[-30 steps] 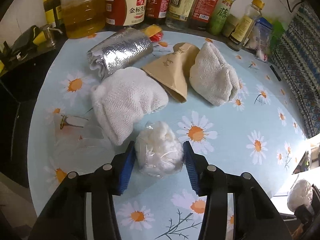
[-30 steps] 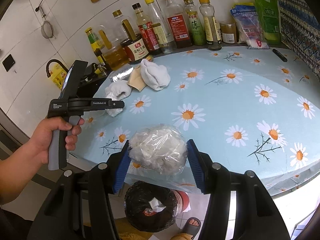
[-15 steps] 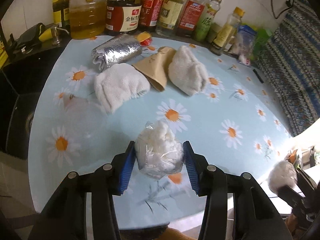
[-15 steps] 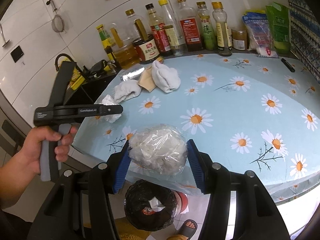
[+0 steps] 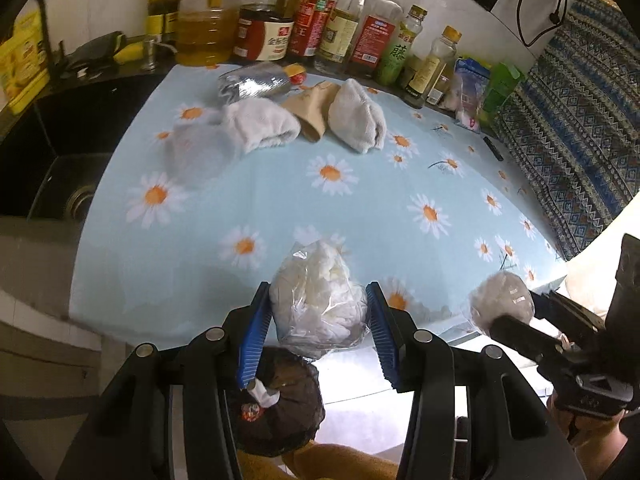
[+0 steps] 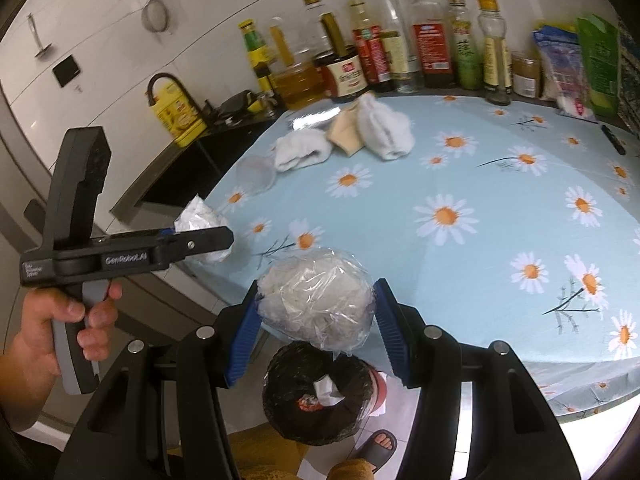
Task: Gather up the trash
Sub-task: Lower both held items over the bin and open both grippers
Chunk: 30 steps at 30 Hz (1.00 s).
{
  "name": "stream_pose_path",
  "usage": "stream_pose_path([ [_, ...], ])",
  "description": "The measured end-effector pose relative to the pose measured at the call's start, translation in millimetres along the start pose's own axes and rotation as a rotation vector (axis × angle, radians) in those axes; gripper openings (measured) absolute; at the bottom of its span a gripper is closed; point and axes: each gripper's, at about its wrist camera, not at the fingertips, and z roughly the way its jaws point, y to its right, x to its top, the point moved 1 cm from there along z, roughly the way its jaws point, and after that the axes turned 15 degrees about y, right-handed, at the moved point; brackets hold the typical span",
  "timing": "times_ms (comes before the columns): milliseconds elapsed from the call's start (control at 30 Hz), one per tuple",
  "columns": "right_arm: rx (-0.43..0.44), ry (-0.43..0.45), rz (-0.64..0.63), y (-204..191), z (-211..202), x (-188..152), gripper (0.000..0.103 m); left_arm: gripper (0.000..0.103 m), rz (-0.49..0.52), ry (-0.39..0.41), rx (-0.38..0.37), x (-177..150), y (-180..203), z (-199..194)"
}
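My left gripper (image 5: 318, 332) is shut on a clear bag of white tissue (image 5: 318, 304), held past the table's front edge above the black-lined bin (image 5: 276, 404). My right gripper (image 6: 314, 326) is shut on a second clear bag of white wadding (image 6: 314, 302), also over the bin (image 6: 316, 396), which holds a white scrap and a red bit. Each gripper shows in the other's view: the right one (image 5: 520, 320) with its bag (image 5: 502, 304) at the far right, the left one (image 6: 212, 240) with its bag (image 6: 200, 218) in a hand (image 6: 48, 328).
On the daisy-print table (image 5: 360, 208) lie two white cloths (image 5: 260, 126), a tan paper cone (image 5: 314, 108), a foil bundle (image 5: 252, 84) and a clear lid (image 6: 256, 172). Sauce and oil bottles (image 5: 340, 28) line the back. A dark sink (image 5: 60, 176) lies left. A sandalled foot (image 6: 378, 446) stands by the bin.
My left gripper has carried its bag back from beside the cloths to past the table's front edge, over the bin. The right gripper has shifted only slightly and still holds its bag.
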Motion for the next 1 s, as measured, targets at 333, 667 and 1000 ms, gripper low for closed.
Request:
stream_pose_path([
  [333,0.066,-0.056,-0.033,-24,10,-24,0.056,0.046,-0.065,-0.02,0.007,-57,-18,-24],
  [667,0.094,-0.188,-0.082,-41,36,-80,0.056,0.046,-0.182,-0.112,0.05,-128,-49,-23],
  [1000,0.105,-0.292,-0.087,-49,65,-114,0.056,0.046,-0.244,-0.165,0.07,-157,-67,-13],
])
